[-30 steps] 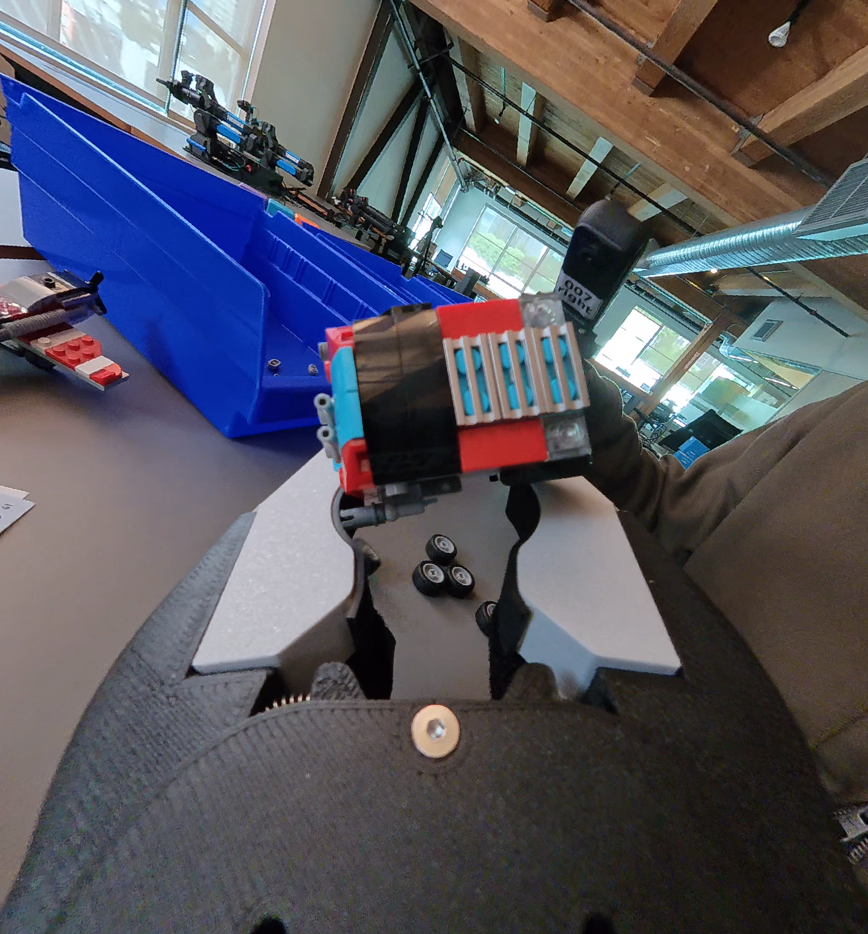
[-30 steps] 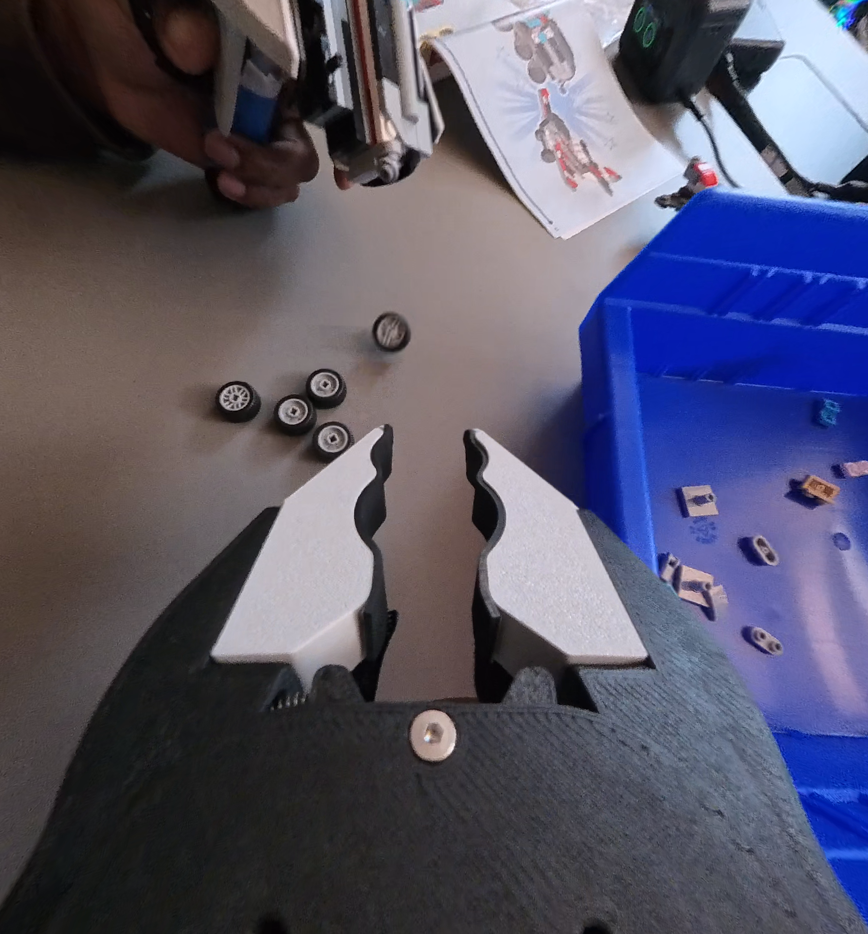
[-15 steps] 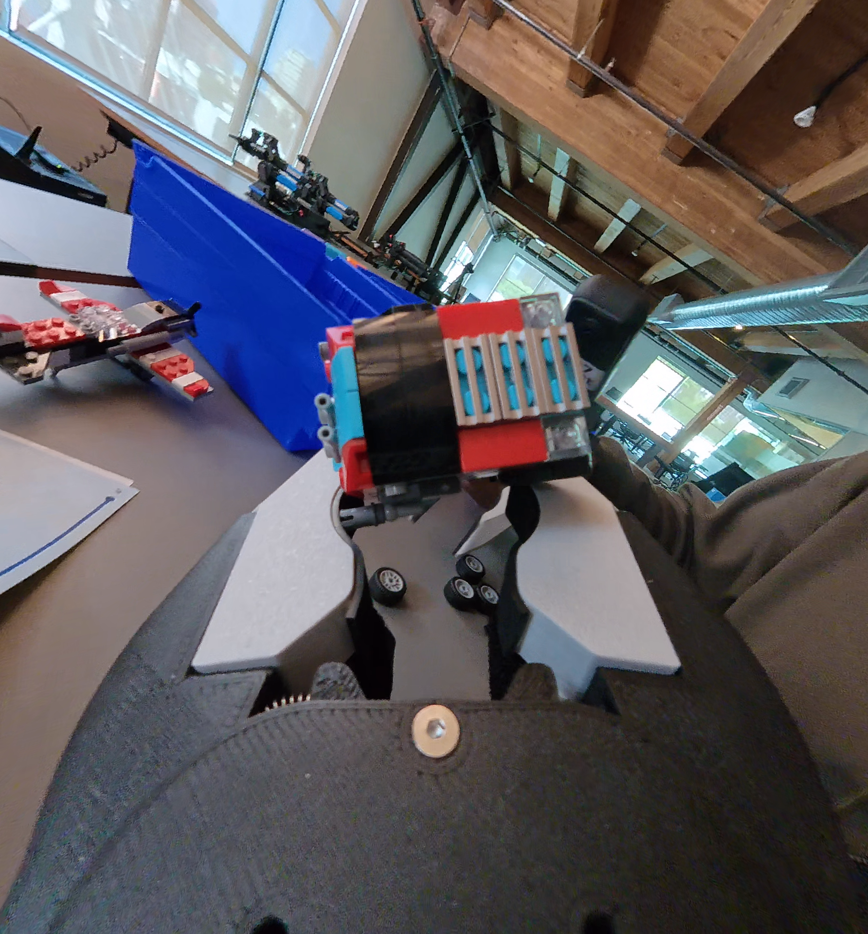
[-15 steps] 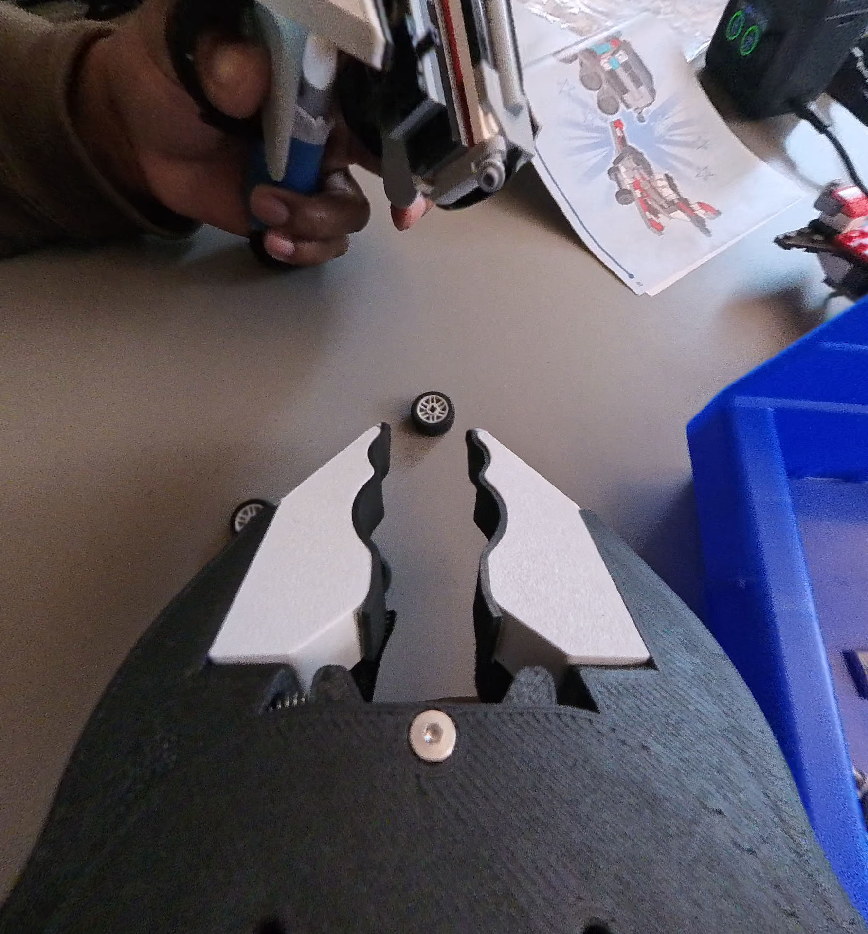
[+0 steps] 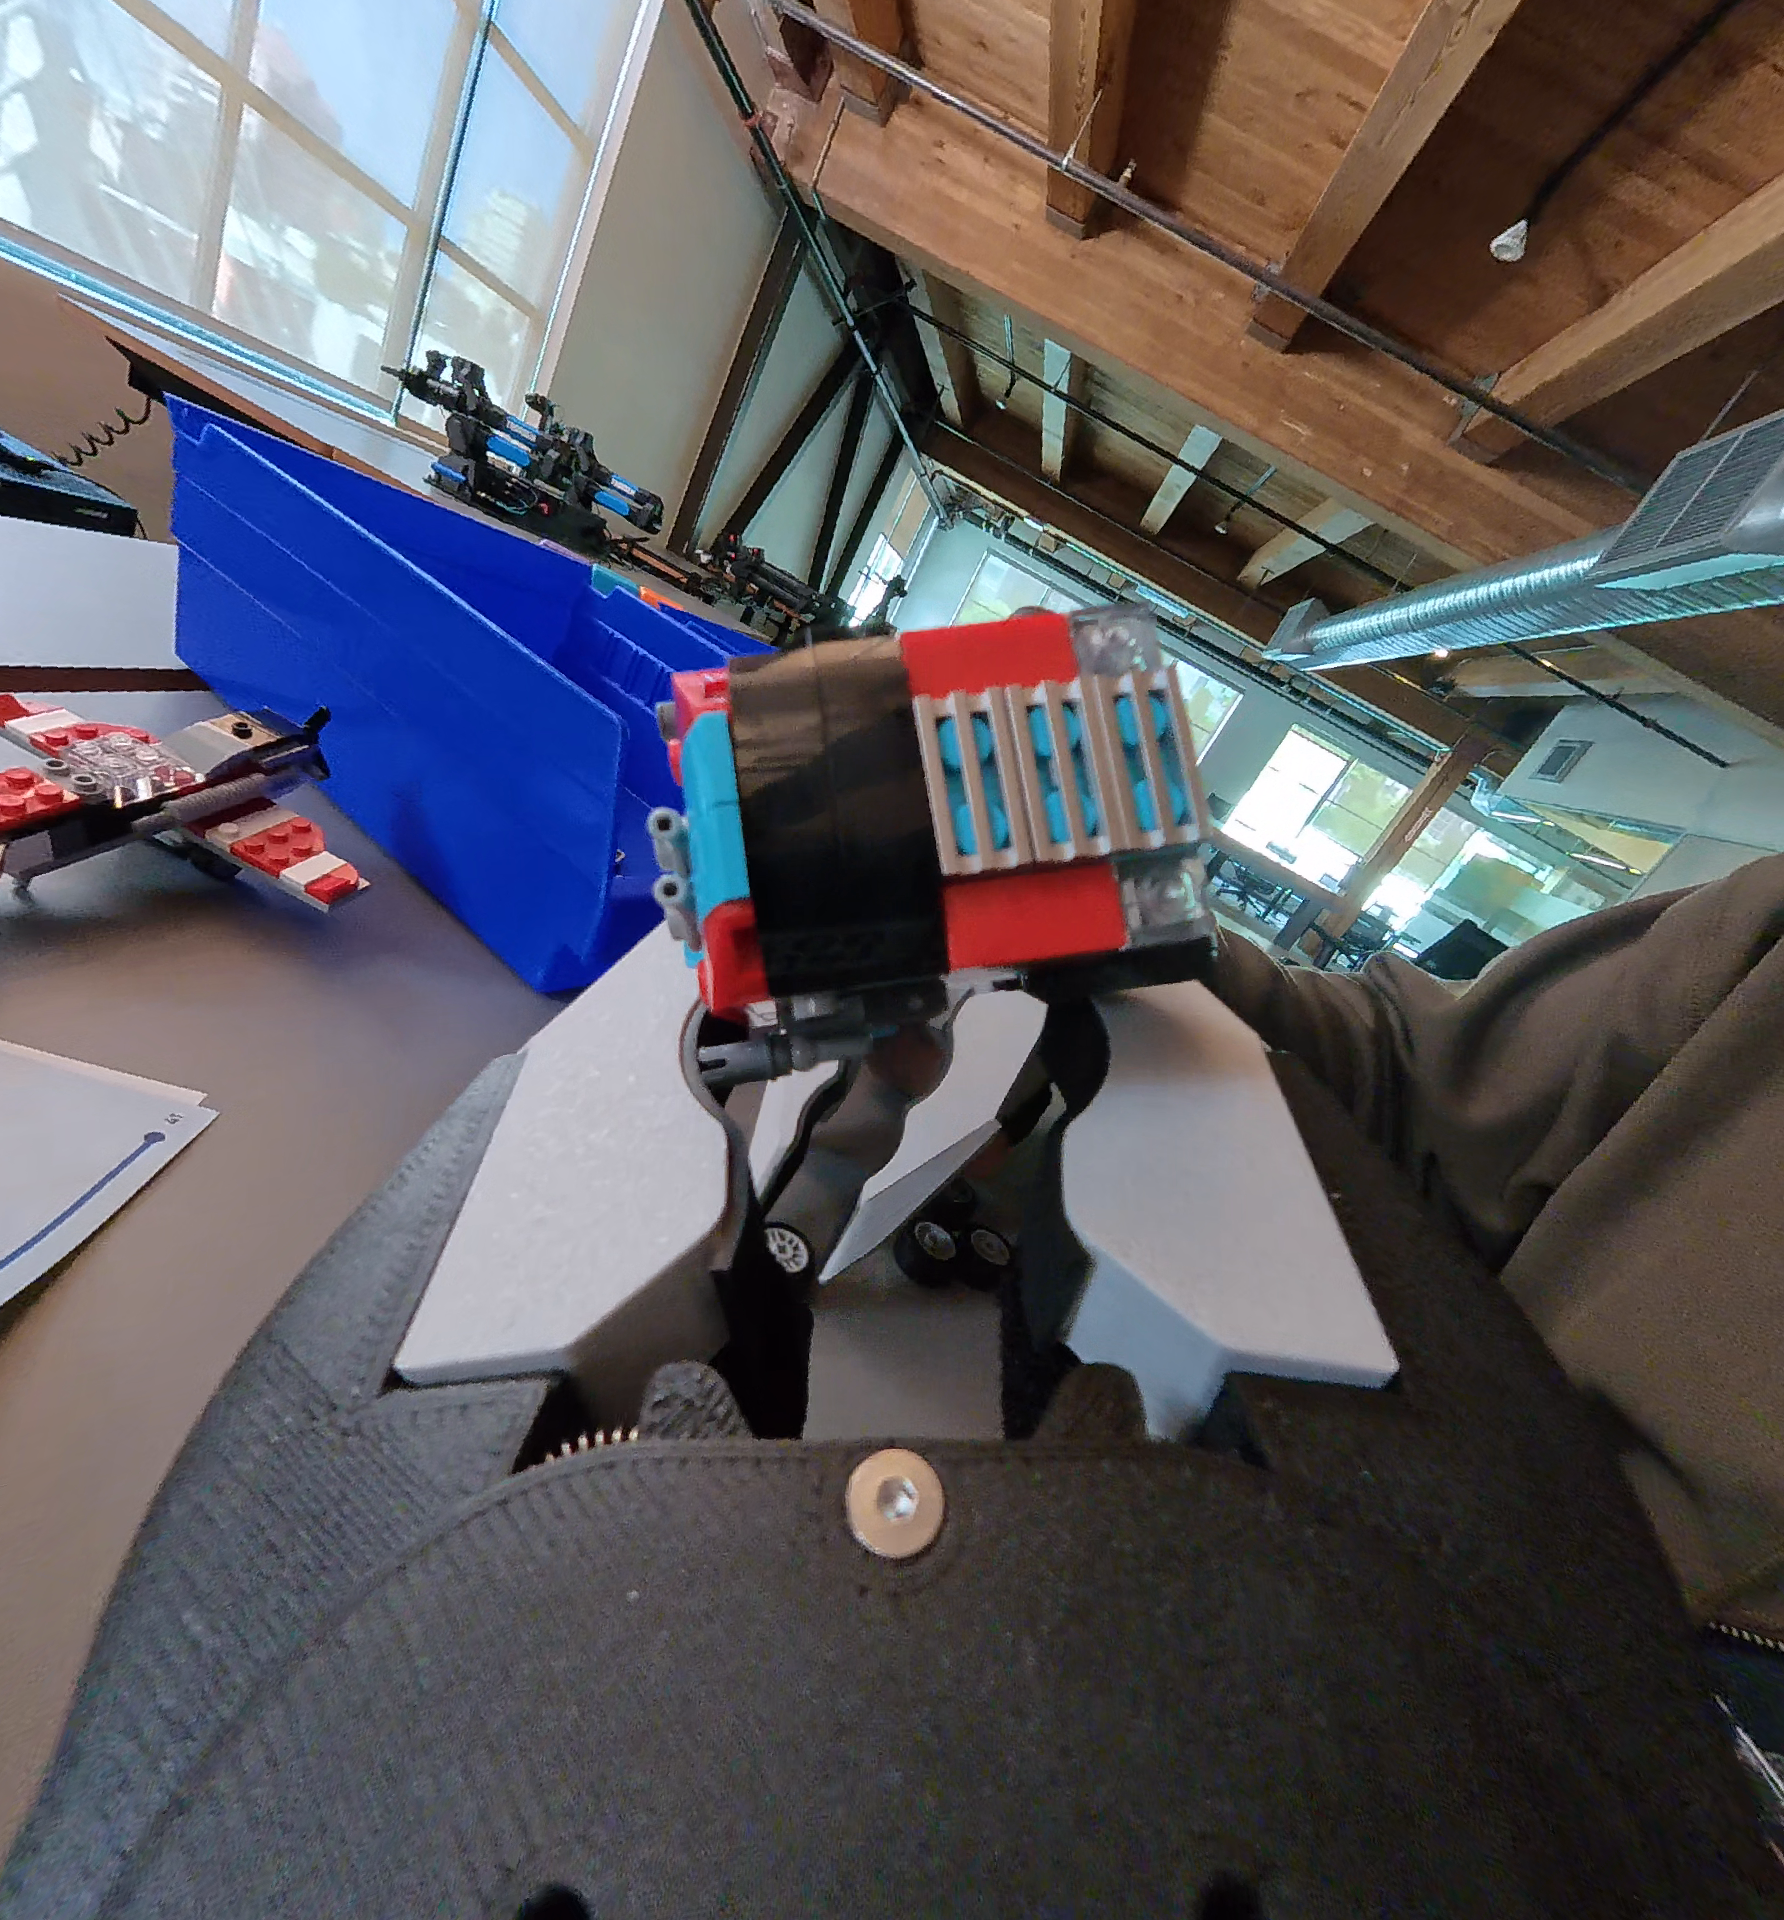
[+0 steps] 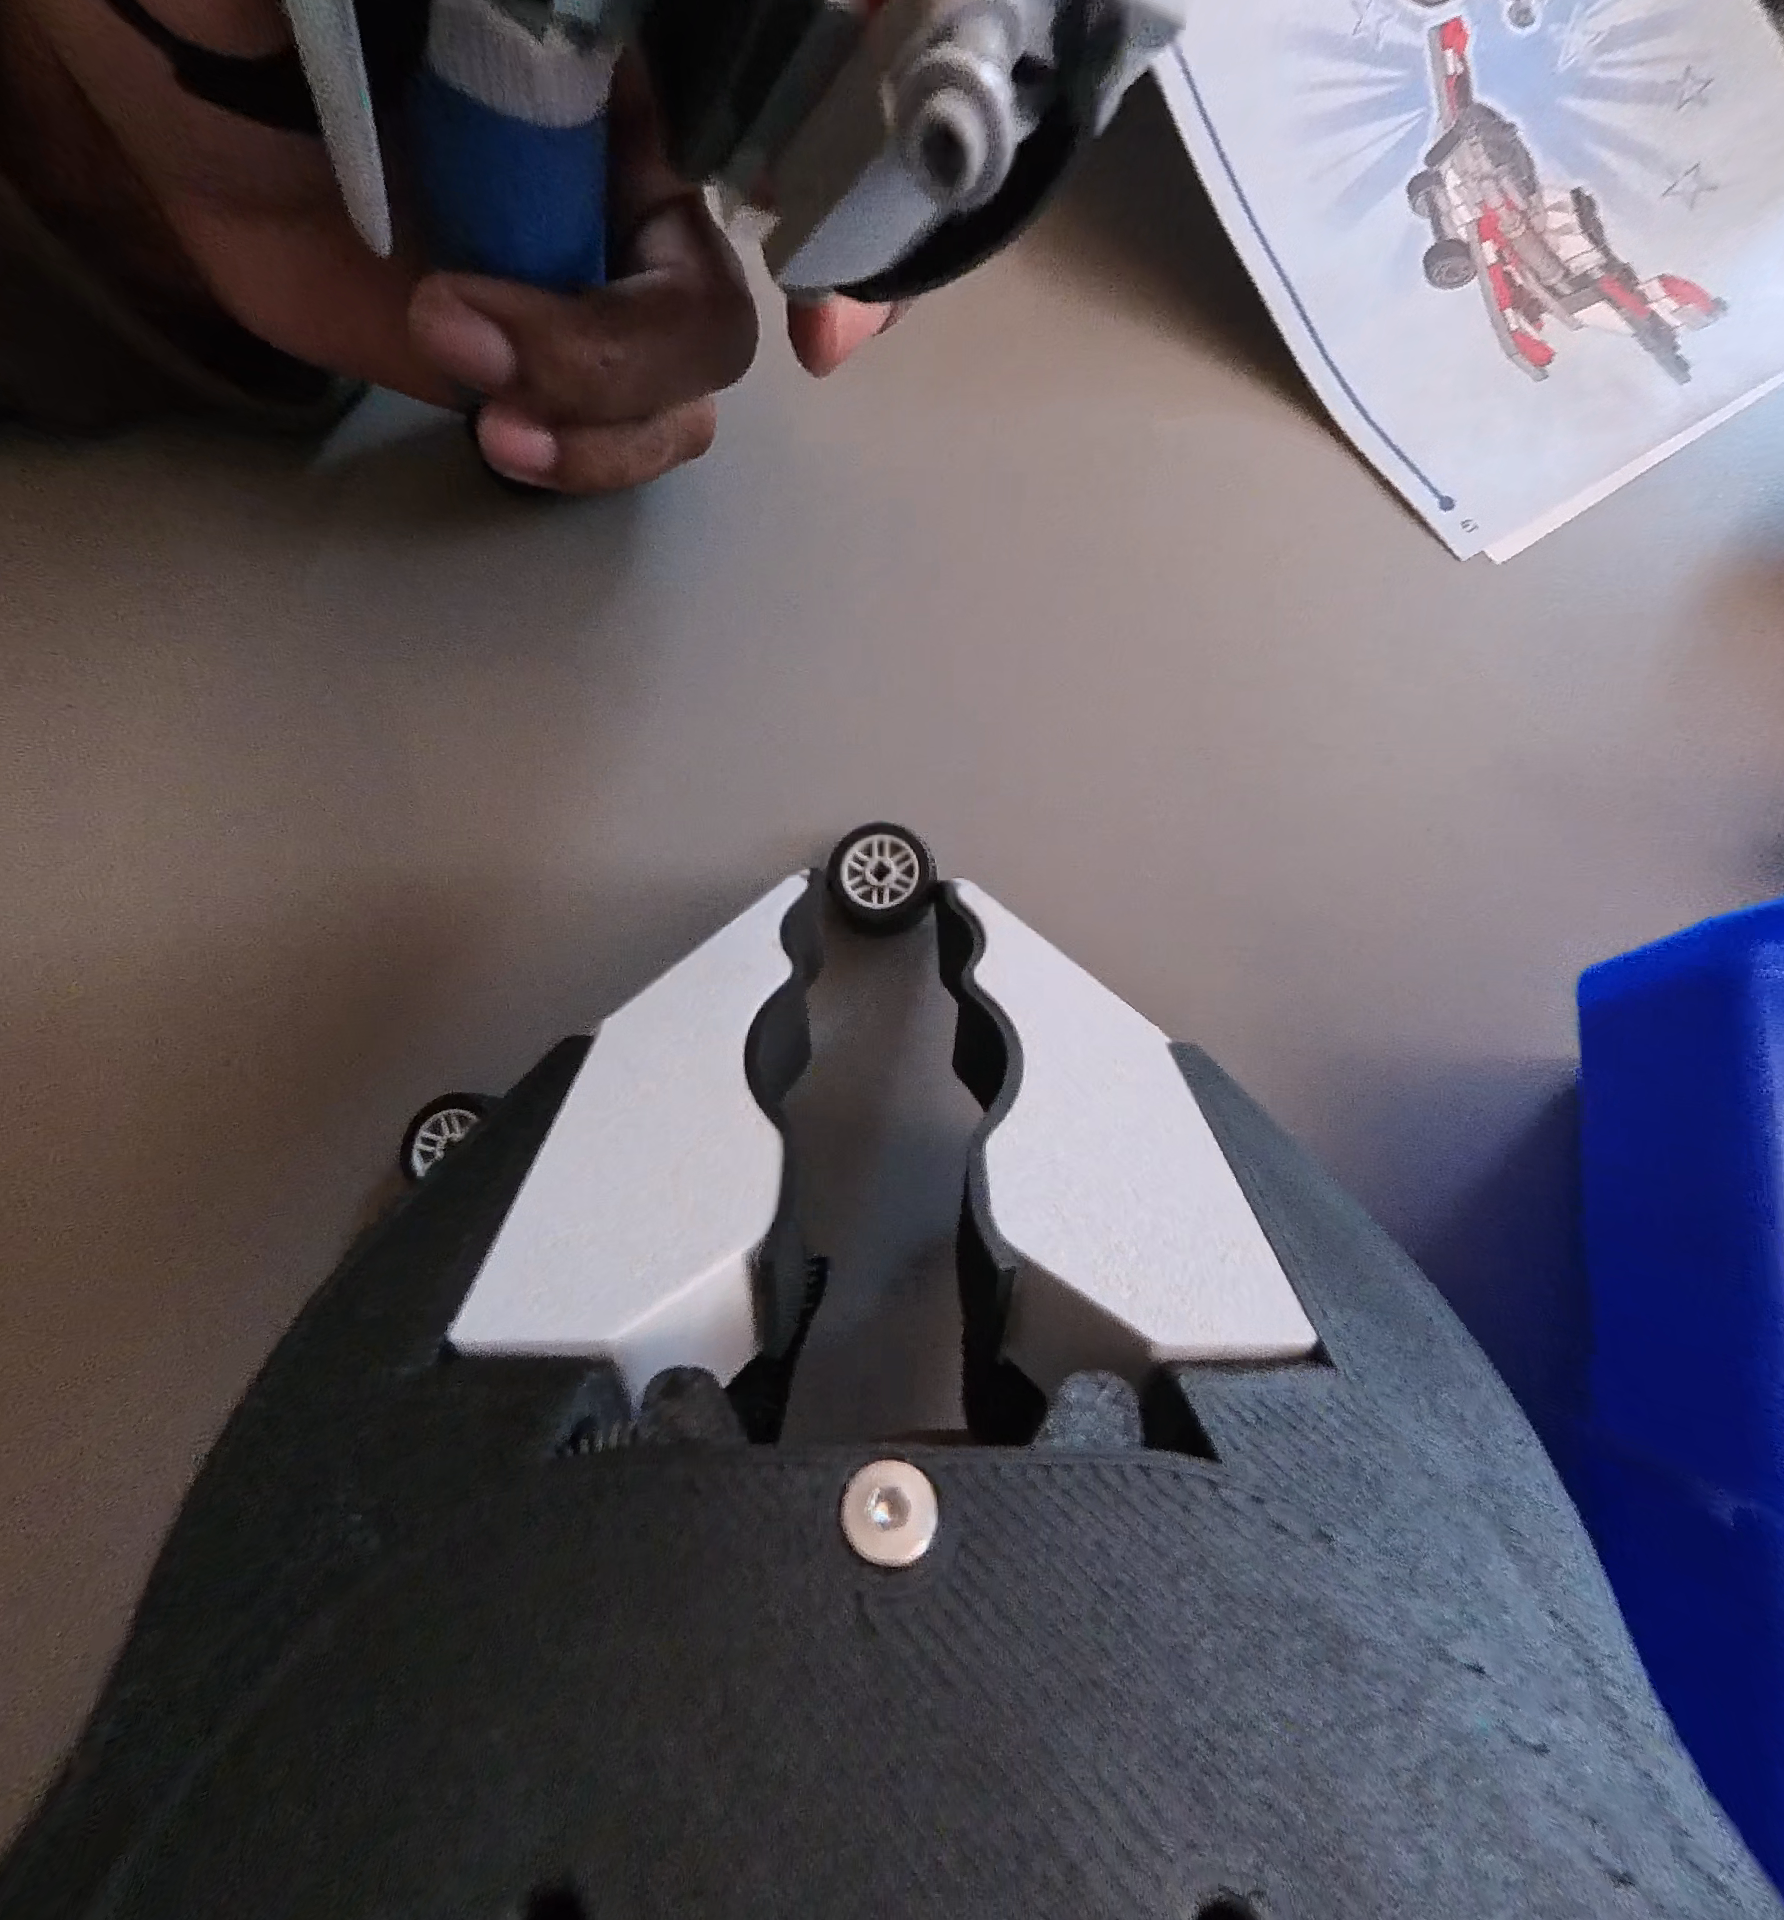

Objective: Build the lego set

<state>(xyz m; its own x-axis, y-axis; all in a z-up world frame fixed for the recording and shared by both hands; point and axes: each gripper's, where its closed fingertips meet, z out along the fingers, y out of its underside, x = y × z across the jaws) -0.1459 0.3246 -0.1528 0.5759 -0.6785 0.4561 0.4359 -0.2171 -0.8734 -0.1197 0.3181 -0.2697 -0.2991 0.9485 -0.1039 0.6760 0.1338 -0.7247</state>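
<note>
Right up close, the right gripper [image 6: 880, 896] has its two grey fingers pinched in on a small black-tyred toy wheel with a pale spoked hub [image 6: 880, 871], caught at the very tips at twelve o'clock, lying on the grey tabletop [image 6: 971, 665]. The right pad touches the tyre; the left looks tight against it too. Low to the table, so the wheel is trapped where it lies. A second identical wheel [image 6: 441, 1132] peeks out at nine o'clock, beside the gripper body.

The left gripper [image 5: 929, 997] is clamped wide on a chunky brick-built block in red, black and turquoise with grey grilles [image 5: 929, 810]. It's carried clear of the table, underside towards the work, a grey axle pin [image 5: 753, 1058] jutting out at its base. More loose wheels [image 5: 955, 1242] sit below.

Further out, a blue plastic bin [image 5: 400, 717] at ten o'clock, a red-and-white brick model [image 5: 129, 810] at nine, and a printed instruction sheet [image 6: 1553, 239] at one o'clock.
</note>
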